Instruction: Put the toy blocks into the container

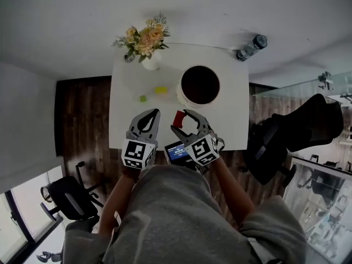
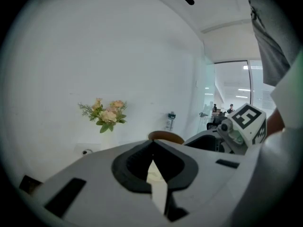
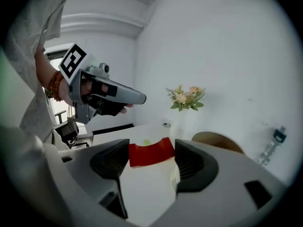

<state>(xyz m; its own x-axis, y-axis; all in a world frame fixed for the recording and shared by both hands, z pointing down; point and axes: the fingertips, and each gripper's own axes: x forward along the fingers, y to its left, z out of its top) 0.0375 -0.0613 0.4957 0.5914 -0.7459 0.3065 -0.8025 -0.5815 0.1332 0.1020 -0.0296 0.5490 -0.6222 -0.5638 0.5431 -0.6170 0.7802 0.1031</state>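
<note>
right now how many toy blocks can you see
3. Red block in the right gripper; yellow block and green block on the table left of the bowl. Others may hide inside it.

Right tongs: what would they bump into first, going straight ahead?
Probably the small green block on the white table, just beyond the held red block; the container sits right. Depth's unclear.

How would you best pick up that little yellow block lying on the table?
Probably from straight above, jaws closing on the two longer sides of the yellow block. It lies flat on the table, elongated sideways, so that's its narrow span. The green block and container stand apart from it, leaving room. The left gripper is shut and empty; it would open first.
</note>
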